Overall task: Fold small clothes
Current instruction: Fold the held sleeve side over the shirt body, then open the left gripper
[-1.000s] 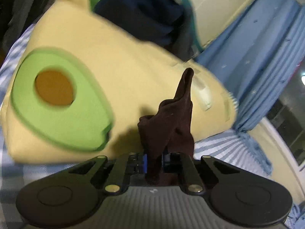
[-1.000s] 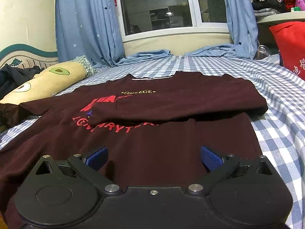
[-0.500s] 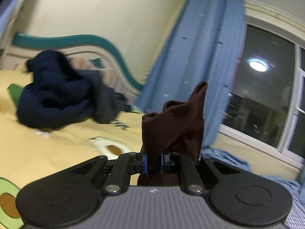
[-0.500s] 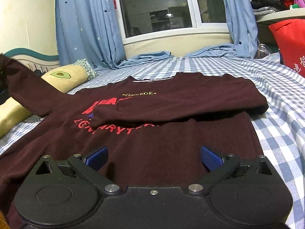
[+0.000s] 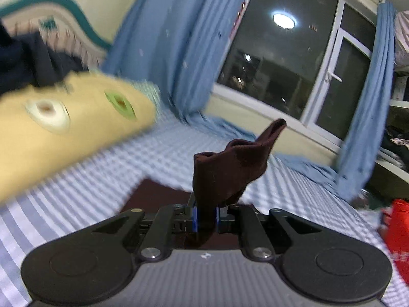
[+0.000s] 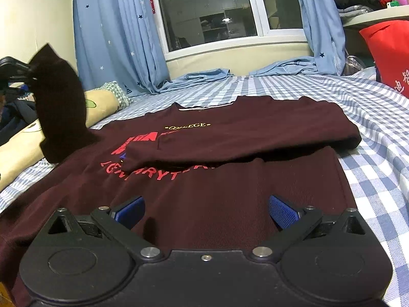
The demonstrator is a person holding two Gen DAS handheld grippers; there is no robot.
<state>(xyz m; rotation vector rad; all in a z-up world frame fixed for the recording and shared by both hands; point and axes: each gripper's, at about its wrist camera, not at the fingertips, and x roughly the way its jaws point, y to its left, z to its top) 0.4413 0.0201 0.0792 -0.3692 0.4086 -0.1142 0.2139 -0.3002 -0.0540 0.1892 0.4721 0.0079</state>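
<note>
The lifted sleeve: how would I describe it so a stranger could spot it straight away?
Start at the checked bed, where a maroon sweatshirt lies flat with red lettering on its chest. At its left side one sleeve rises off the bed, pinched in the left gripper. The other sleeve lies folded across the chest; this one alone stands up in the air.

A maroon long-sleeved cotton shirt [image 6: 230, 179] lies flat on the blue-and-white checked bed [image 6: 370, 153], one sleeve folded across its chest. At the left, the other sleeve [image 6: 61, 107] rises off the bed. A long yellow avocado-print pillow [image 6: 20, 148] lies left of the shirt; a window [image 6: 209, 12] stands far behind.
</note>
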